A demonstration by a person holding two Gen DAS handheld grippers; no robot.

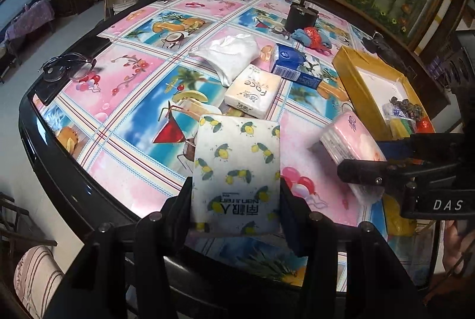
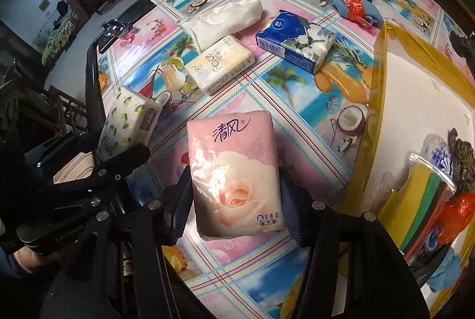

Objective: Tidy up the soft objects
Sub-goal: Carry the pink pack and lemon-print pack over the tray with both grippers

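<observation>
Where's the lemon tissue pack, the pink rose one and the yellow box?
lemon tissue pack (image 1: 236,167), left wrist view, middle of its front.
pink rose tissue pack (image 2: 234,179), right wrist view, the rose.
yellow box (image 1: 354,75), left wrist view, near wall.

lemon-print tissue pack (image 1: 236,170) | held aloft, upright || pink rose tissue pack (image 2: 234,176) | held aloft

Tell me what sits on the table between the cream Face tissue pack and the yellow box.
The blue floral tissue pack lies between the cream Face pack and the yellow box, plainest in the right wrist view; below it, only patterned tablecloth.
</observation>
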